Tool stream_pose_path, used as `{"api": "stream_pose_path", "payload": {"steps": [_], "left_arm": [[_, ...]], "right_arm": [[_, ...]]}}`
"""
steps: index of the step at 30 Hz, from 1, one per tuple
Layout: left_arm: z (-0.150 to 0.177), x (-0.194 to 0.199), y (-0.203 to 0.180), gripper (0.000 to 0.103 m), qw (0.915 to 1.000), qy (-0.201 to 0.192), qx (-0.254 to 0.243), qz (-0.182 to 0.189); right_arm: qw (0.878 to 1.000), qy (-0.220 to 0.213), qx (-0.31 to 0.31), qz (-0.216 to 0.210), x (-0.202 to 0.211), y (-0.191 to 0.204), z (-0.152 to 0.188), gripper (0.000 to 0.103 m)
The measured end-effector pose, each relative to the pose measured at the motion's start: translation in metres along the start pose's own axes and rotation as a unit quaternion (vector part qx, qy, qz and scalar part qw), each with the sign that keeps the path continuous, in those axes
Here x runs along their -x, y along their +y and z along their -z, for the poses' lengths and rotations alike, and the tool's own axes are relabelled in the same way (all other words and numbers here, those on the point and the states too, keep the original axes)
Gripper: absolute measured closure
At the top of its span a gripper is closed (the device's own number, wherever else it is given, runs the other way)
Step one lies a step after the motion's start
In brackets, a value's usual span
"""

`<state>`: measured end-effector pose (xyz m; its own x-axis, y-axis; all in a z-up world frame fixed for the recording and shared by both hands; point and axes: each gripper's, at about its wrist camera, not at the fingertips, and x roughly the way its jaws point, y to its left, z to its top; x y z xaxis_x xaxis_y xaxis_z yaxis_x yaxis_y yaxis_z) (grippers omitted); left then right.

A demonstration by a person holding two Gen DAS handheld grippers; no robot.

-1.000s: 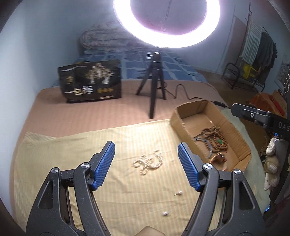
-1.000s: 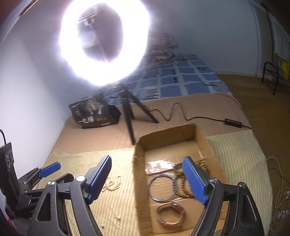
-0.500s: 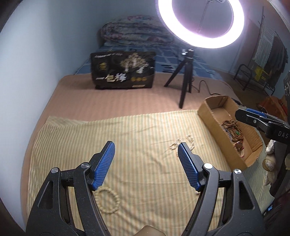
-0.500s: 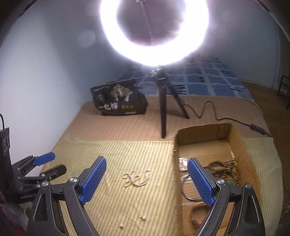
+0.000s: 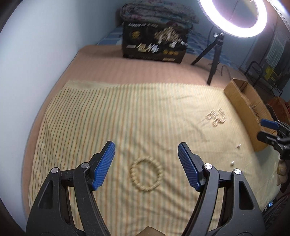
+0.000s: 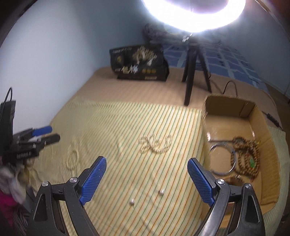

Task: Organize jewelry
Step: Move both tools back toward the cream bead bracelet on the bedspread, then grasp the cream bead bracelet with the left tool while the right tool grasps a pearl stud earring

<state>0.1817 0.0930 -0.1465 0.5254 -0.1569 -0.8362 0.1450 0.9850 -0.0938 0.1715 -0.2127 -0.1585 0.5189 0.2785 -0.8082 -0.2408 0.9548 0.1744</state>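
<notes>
Cardboard box (image 6: 253,116) holds brown beads (image 6: 248,158) (plus metal bangle (image 6: 215,147)); both grippers (image 5: 145,159) (image 6: 146,174) gape empty.

Yellow striped cloth (image 5: 108,118), cream bead bracelet (image 5: 146,174), brown cardboard box (image 6: 253,116).

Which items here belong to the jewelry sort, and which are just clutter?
Job:
cream bead bracelet
tangled pale necklace
two loose pearls
cardboard box
brown bead strands
metal bangle

Lying about:
ring light
tripod
black printed bag
</notes>
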Motion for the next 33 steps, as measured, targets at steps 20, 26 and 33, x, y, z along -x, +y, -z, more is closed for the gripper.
{"api": "stream_pose_path", "payload": {"steps": [20, 26, 33], "left_arm": [[0.042, -0.048, 0.022, 0.056, 0.997, 0.073, 0.024, 0.007], [0.041, -0.055, 0.019, 0.063, 0.9969, 0.076, 0.021, 0.003], [0.04, -0.061, 0.017, 0.073, 0.997, 0.075, 0.017, -0.005]], "right_arm": [[0.994, 0.069, 0.081, 0.002, -0.035, 0.037, 0.071, 0.062], [0.994, 0.068, 0.08, 0.004, -0.042, 0.036, 0.065, 0.067], [0.992, 0.073, 0.099, 0.011, -0.051, 0.044, 0.065, 0.07]]}}
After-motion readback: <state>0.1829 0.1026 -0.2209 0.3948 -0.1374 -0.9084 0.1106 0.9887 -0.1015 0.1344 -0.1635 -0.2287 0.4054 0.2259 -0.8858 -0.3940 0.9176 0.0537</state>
